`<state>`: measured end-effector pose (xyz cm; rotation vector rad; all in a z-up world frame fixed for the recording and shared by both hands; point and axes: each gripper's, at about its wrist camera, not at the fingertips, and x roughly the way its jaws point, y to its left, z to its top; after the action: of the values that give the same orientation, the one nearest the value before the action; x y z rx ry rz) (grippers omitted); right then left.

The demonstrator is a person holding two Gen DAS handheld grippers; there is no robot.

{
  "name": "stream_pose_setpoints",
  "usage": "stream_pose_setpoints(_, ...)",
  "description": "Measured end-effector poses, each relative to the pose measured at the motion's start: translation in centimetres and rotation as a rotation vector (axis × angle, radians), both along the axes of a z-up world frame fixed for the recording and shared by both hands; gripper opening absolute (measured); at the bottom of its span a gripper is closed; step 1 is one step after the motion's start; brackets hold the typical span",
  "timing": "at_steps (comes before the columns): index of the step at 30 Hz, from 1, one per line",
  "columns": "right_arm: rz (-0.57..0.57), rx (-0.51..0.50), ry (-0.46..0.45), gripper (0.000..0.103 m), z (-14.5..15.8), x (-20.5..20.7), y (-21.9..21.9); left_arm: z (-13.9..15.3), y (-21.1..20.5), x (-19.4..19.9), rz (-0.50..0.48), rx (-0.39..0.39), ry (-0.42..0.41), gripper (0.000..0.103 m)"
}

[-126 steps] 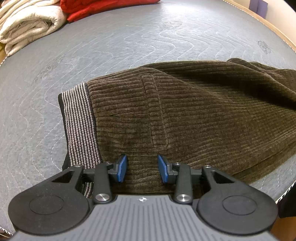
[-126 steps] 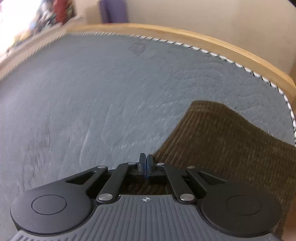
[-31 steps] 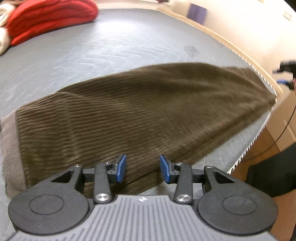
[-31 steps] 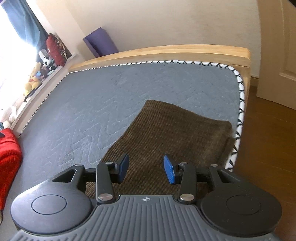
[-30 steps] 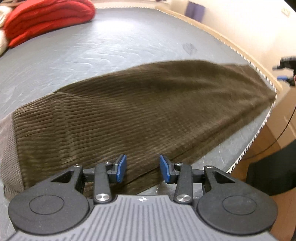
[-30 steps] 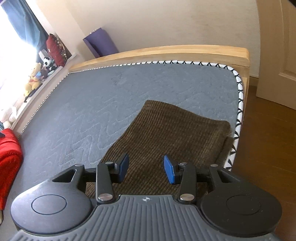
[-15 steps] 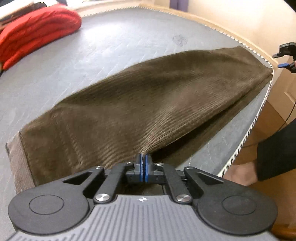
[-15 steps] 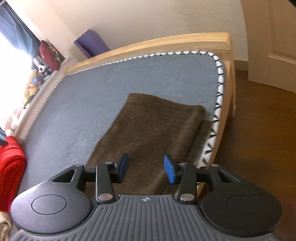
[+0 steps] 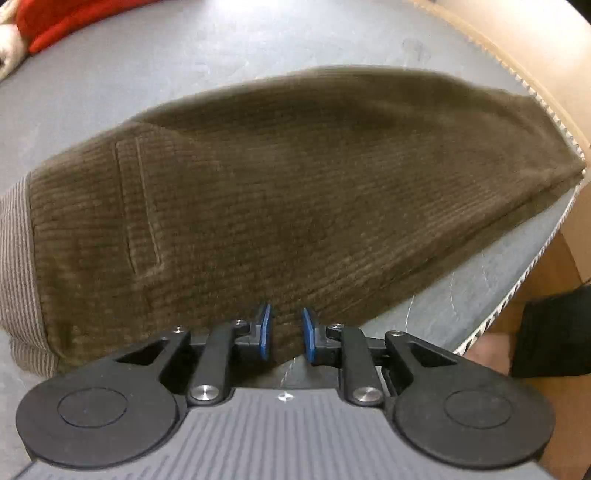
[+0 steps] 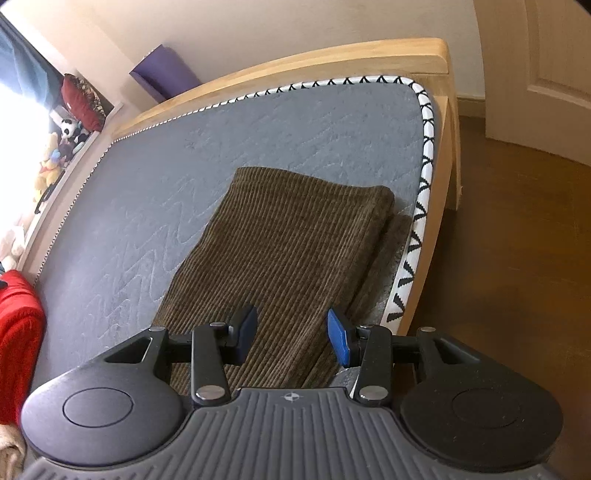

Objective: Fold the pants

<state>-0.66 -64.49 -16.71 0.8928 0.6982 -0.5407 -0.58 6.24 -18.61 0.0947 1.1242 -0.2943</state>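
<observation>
Brown corduroy pants (image 9: pixel 295 192) lie folded lengthwise on the grey mattress (image 9: pixel 184 48), with the striped waistband (image 9: pixel 16 258) at the left and a back pocket facing up. My left gripper (image 9: pixel 284 334) is at the near edge of the seat. Its jaws are opening, and the fabric edge lies loose between the blue pads. In the right wrist view the leg end of the pants (image 10: pixel 295 240) reaches almost to the mattress corner (image 10: pixel 406 122). My right gripper (image 10: pixel 291 334) hovers open just above the leg, holding nothing.
A red blanket (image 9: pixel 74 14) lies at the far left of the bed and also shows as the red blanket (image 10: pixel 14 332). The wooden bed frame (image 10: pixel 332 59) runs around the mattress. A door (image 10: pixel 546 55) and wood floor are to the right. A person's dark-clothed leg (image 9: pixel 550 332) stands beside the bed.
The left gripper pinched the near edge of the pants half a second ago and has now parted its jaws and dropped lower. The right gripper moved in over the leg end, still open.
</observation>
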Motion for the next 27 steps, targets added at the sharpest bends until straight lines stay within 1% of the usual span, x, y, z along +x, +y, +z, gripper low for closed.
stream_pose_setpoints(2,-0.013,-0.005,-0.001,0.044,-0.2,-0.3,-0.5,0.6,-0.4,0.2,-0.007,0.019,0.015,0.023)
stream_pose_setpoints(5,-0.036,0.014,0.01,0.044,-1.0,-0.9,-1.6,0.5,-0.2,0.2,0.0,0.009,0.011,0.023)
stream_pose_setpoints(8,-0.061,0.046,0.021,0.044,-2.4,-1.3,-3.2,0.6,-0.3,0.1,-0.003,0.014,0.007,0.023)
stream_pose_setpoints(11,-0.073,0.066,0.032,0.047,-3.6,-1.2,-4.6,0.3,-1.0,0.5,-0.011,0.022,0.002,0.023)
stream_pose_setpoints(14,-0.083,0.092,0.036,0.048,-4.7,-0.8,-5.8,-0.3,-1.5,0.8,-0.019,0.029,-0.005,0.023)
stream_pose_setpoints(17,-0.089,0.137,0.032,0.048,-6.0,0.1,-6.5,-0.2,-1.5,0.8,-0.018,0.027,-0.004,0.023)
stream_pose_setpoints(19,-0.095,0.145,0.035,0.048,-6.5,0.9,-6.8,-0.4,-1.6,0.9,-0.019,0.028,-0.006,0.023)
stream_pose_setpoints(21,-0.114,0.157,0.012,0.048,-6.9,1.4,-7.3,-0.4,-1.6,0.9,-0.023,0.031,-0.012,0.023)
stream_pose_setpoints(22,-0.122,0.161,0.008,0.05,-7.1,1.8,-7.4,-0.4,-1.6,0.8,-0.023,0.031,-0.013,0.023)
stream_pose_setpoints(25,-0.125,0.145,0.049,0.051,-7.6,2.8,-7.3,-0.4,-1.6,0.8,-0.02,0.028,-0.014,0.023)
stream_pose_setpoints(26,-0.129,0.128,0.06,0.051,-7.6,3.1,-7.4,-0.4,-1.6,0.8,-0.02,0.029,-0.014,0.023)
stream_pose_setpoints(27,-0.144,0.106,0.068,0.042,-7.4,3.2,-7.3,-0.4,-1.7,0.8,-0.02,0.03,-0.014,0.023)
